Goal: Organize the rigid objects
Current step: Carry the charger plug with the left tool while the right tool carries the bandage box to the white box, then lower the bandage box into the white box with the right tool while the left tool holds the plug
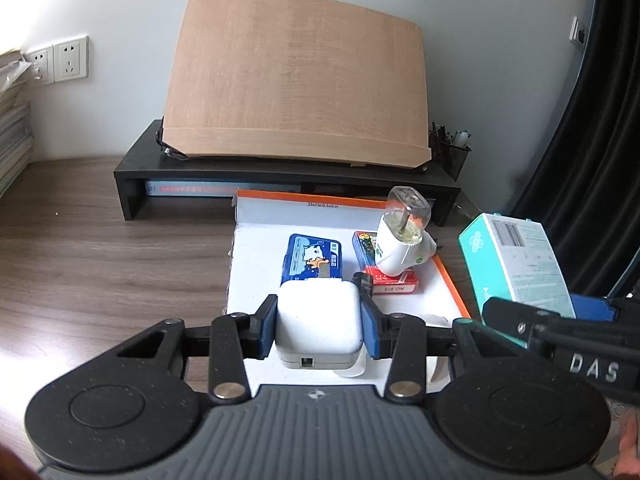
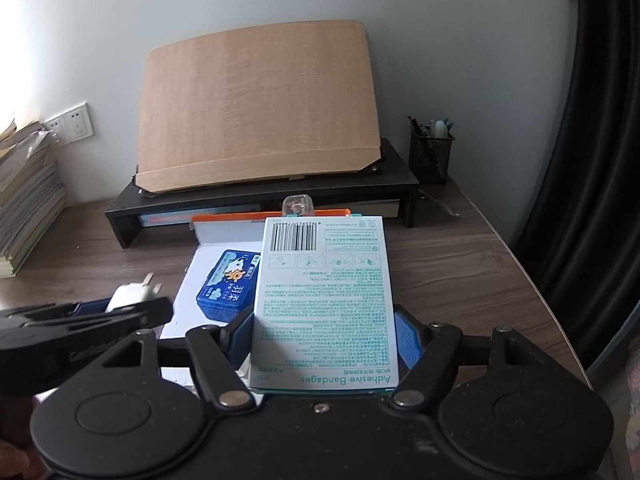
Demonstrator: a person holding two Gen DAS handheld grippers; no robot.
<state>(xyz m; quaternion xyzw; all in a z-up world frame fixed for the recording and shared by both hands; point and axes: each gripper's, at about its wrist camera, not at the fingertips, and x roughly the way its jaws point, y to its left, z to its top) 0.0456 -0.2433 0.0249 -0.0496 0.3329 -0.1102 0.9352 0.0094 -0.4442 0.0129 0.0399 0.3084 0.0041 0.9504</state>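
Left gripper [image 1: 319, 322]: jaws drawn in close, both blue pads pressed flat against the sides of a white charger [image 1: 318, 326]; the charger is held clear above the near edge of the tray, port facing the camera.

Right gripper [image 2: 324, 340]: jaws set wide, pads bearing on the long edges of a box of bandages [image 2: 324, 300]; the box is gripped flat, barcode end pointing away, printed back facing up. It hangs over the right part of the tray and hides most of what lies beneath.

Tray [image 1: 256, 256]: shallow, white inside with an orange rim, resting on a brown wooden desk [image 1: 100, 248] just in front of a black shelf riser [image 1: 132, 184]. Contents: a blue tin [image 1: 314, 258] lying flat at the middle; to its right a red card pack [image 1: 394, 280] and a second pack behind it, with a white plug-in device [image 1: 402, 246] topped by a clear bottle resting tilted on them.

A wooden board [image 1: 296, 80] leans on the riser against the wall. A mesh pen holder [image 2: 431, 156] stands at the riser's right end. Stacked papers [image 2: 24, 204] sit at the left edge of the desk
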